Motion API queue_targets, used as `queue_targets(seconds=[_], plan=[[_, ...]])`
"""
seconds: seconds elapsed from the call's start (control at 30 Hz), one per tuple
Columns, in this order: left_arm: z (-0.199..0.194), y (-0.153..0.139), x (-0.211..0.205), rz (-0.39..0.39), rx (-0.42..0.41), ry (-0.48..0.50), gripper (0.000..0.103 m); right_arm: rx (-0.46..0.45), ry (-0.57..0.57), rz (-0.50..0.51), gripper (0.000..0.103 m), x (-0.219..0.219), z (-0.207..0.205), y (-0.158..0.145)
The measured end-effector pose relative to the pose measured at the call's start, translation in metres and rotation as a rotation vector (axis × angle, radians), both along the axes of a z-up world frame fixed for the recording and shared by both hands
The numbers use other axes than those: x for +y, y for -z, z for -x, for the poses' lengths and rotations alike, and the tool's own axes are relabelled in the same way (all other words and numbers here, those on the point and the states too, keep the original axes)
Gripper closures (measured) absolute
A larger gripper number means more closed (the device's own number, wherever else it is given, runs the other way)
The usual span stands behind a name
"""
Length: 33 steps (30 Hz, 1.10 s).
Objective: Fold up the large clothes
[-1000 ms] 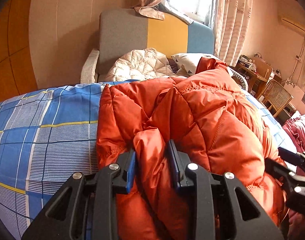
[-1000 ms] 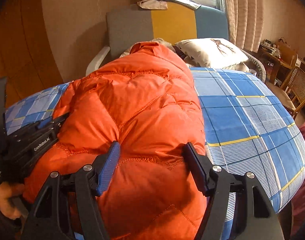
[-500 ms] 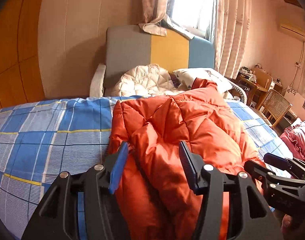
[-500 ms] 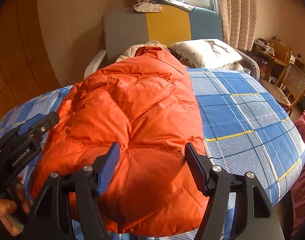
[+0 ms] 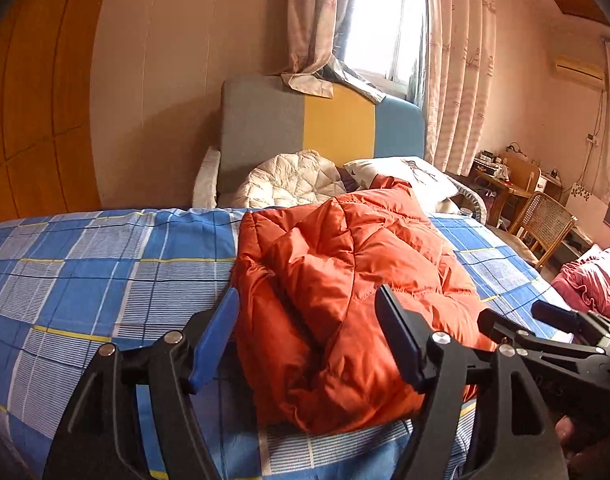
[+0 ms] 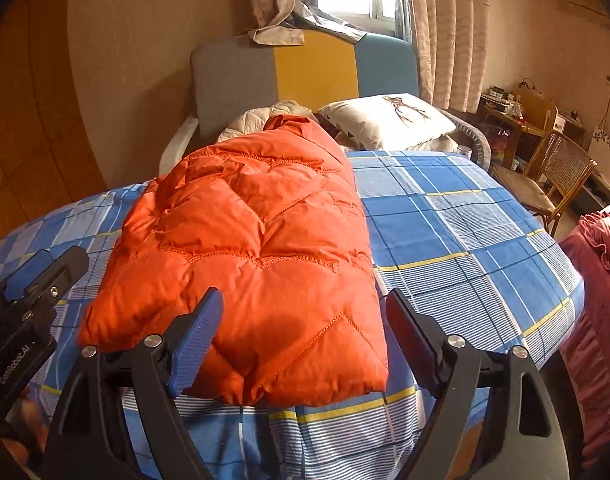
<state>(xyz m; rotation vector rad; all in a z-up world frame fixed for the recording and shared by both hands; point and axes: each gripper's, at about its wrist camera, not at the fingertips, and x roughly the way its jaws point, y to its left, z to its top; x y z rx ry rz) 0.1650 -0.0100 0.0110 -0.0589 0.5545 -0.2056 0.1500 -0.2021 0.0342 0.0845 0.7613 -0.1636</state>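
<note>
Between the fingers, setting: orange quilted down jacket [image 6: 249, 256] lies folded into a long bundle on the blue plaid bedspread [image 6: 465, 232], its near hem just ahead of both pairs of fingertips.
Left gripper [image 5: 309, 340]: jaws have just been opening and stand wide; the jacket's bunched near corner shows in the gap, but neither pad presses on it, so nothing is held.
Right gripper [image 6: 301, 332]: jaws have just been opening further and stand wide; the near hem lies in the gap, free of both pads.
Fingers [image 6: 197, 336]: blue pads face inward, clear of the cloth.
Handling, judged: the jacket looks light, soft and puffy; the shiny shell is probably slippery, and the filling would likely spring a fold open again.
Where to grip, judged: a stitched seam or the hem ahead of the fingertips, where the layers are thin enough for the pads to bite; a pinch into a puffed panel would likely slide off.
Task stage, judged: 1 fold appears laid; a crosswise fold may be left.
Containers: none within reach of the fingers; beyond the jacket's far end, an armchair [image 5: 265, 120] holds a cream quilted cushion [image 5: 293, 180] and a white printed pillow [image 6: 385, 120].
</note>
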Motion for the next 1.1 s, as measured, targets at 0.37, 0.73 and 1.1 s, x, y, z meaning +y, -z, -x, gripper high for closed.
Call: queue_targets(seconds=[0.37, 0.73, 1.1], plan=[[0.041, -0.004, 0.005, -0.033, -0.039, -0.030, 0.010, -0.035, 0.042, 0.028, 0.007, 0.004, 0.035, -0.012], [0.058, -0.008, 0.009, -0.057, -0.058, -0.065, 0.002, -0.070, 0.073, 0.065, 0.003, 0.004, 0.054, -0.021], [0.059, 0.000, 0.012, -0.069, -0.021, -0.067, 0.002, -0.053, 0.079, 0.076, 0.003, 0.006, 0.052, -0.022]])
